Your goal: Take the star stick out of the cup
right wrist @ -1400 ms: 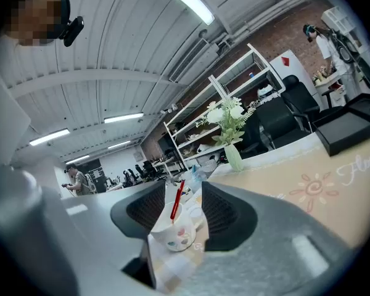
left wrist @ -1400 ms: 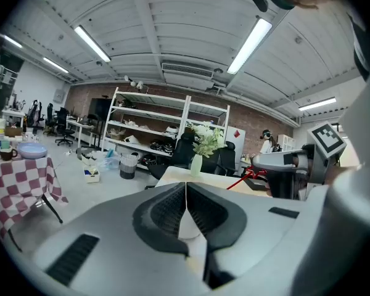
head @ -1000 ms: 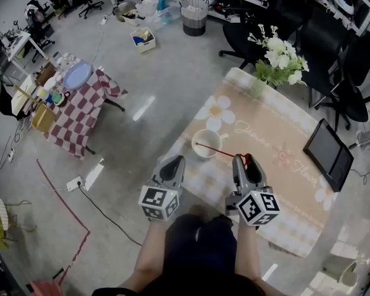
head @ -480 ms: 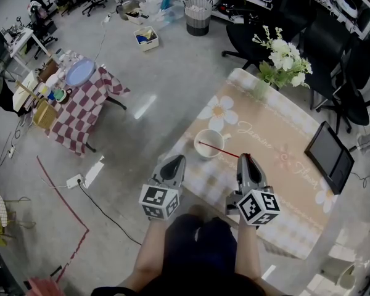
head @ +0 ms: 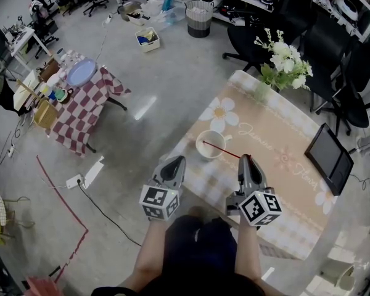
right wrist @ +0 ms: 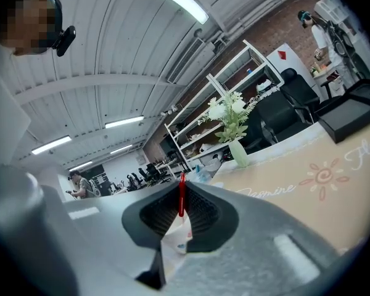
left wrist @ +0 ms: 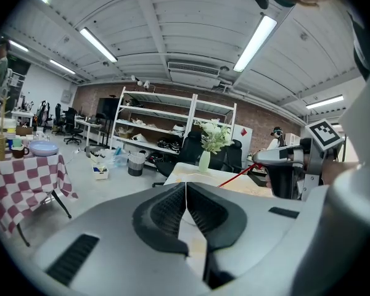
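As our right gripper [head: 246, 159], jaws just closing, is pinching the thin red star stick [head: 221, 150] slanting from the white round cup [head: 208, 144] by the floral table's [head: 283, 190] left edge, we are judging a slow pull along that slant safest; our left gripper [head: 174, 161] is idling closed, empty

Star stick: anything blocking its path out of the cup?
Nothing visible. The right tool has just been closing its jaws and now pinches the star stick by its near end; the far end lies in the open cup. The left tool, shut and empty, sits off to the side, clear of the stick.
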Motion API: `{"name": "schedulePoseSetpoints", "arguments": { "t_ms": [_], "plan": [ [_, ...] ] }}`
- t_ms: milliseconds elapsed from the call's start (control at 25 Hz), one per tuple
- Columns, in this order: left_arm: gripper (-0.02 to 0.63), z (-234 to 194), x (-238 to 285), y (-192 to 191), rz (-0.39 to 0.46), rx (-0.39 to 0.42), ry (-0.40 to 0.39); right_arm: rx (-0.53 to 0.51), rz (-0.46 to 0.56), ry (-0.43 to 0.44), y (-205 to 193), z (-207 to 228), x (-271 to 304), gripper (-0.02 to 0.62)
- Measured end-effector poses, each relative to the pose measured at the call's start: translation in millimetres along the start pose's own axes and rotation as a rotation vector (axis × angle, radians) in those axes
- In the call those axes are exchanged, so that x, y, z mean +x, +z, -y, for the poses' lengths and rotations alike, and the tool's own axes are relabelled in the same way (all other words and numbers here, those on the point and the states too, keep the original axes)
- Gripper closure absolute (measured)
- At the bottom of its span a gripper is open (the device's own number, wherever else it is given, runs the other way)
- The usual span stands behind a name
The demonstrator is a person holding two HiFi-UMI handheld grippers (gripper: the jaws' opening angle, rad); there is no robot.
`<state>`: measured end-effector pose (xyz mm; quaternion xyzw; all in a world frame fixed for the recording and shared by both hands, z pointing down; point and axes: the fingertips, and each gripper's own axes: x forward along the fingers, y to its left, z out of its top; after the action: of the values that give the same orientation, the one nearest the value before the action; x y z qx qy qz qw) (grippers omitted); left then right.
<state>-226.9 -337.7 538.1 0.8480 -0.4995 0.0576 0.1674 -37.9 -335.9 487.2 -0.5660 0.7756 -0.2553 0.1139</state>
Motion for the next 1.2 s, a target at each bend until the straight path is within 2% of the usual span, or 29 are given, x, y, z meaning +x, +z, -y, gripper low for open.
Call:
{"name": "schedulePoseSetpoints", "arguments": {
  "t_ms": [600,1200],
  "plan": [
    [0.594,-0.2,-4.5,14.5,0.041,0.014,-0.038,0.026,0.071,0.019,13.5,-16.5,-12.4,0.580],
    [0.594,2.8,-6.4,39.0,0.099,0.031,-0.061,-0.031,0.138,0.043,44.2,-35.6,-25.2,0.580]
  ]
}}
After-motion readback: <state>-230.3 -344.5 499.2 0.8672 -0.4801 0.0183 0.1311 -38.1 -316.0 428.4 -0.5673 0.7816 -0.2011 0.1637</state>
